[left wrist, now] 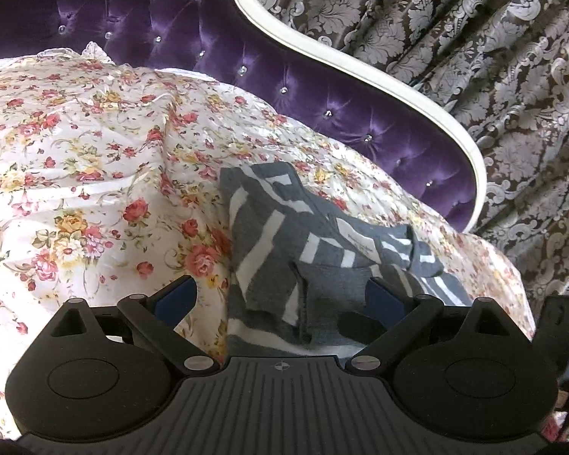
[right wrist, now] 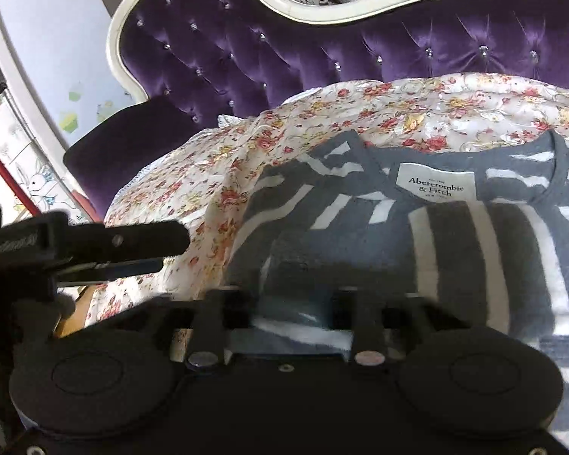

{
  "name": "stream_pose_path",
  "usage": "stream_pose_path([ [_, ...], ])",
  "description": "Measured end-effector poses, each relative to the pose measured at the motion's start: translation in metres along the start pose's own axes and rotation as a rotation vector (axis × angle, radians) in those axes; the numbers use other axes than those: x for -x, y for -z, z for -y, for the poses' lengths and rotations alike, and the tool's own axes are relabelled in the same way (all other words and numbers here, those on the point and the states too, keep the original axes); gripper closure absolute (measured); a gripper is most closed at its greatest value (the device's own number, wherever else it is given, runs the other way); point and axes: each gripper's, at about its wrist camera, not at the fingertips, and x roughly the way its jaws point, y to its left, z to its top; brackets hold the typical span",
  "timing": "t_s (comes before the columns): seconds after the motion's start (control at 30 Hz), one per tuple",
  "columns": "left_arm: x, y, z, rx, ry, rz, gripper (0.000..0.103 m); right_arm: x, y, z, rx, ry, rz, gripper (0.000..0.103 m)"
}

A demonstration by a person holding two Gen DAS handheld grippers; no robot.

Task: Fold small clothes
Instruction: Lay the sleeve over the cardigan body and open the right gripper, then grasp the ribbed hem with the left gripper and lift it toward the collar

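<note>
A grey shirt with white stripes [left wrist: 284, 227] lies crumpled on the floral bedspread [left wrist: 95, 151]. My left gripper [left wrist: 282, 295] hovers over its near end, jaws wide open, blue pads [left wrist: 182, 295] clear of the cloth. In the right wrist view the same shirt [right wrist: 455, 250] shows its white neck label [right wrist: 436, 185], with a striped part folded over below it. My right gripper [right wrist: 292, 299] is blurred and sits low over the shirt's near edge. Its fingers [right wrist: 212, 303] stand apart with cloth showing between them, not pinched. The left gripper [right wrist: 140, 254] reaches in from the left.
A purple tufted headboard [left wrist: 322, 87] with a white curved frame [left wrist: 360, 60] backs the bed. A patterned curtain [left wrist: 493, 76] hangs behind it. In the right wrist view a pale wall with rabbit stickers [right wrist: 38, 185] and a red pole [right wrist: 11, 178] stand at the left.
</note>
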Motion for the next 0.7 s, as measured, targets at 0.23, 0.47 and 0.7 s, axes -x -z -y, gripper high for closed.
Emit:
stream_pose_path([
  [0.23,-0.007,0.004,0.009,-0.053,0.033,-0.021,0.007,0.048,-0.003,0.02,0.057,0.081,0.14,0.027],
  [0.47,-0.02,0.023,0.039,-0.22,0.067,-0.03,0.007,0.072,-0.005,0.061,0.08,0.26,0.235,0.024],
  [0.7,-0.04,0.04,0.051,-0.267,0.084,-0.048,0.007,0.085,-0.006,0.096,-0.055,0.281,0.277,0.023],
])
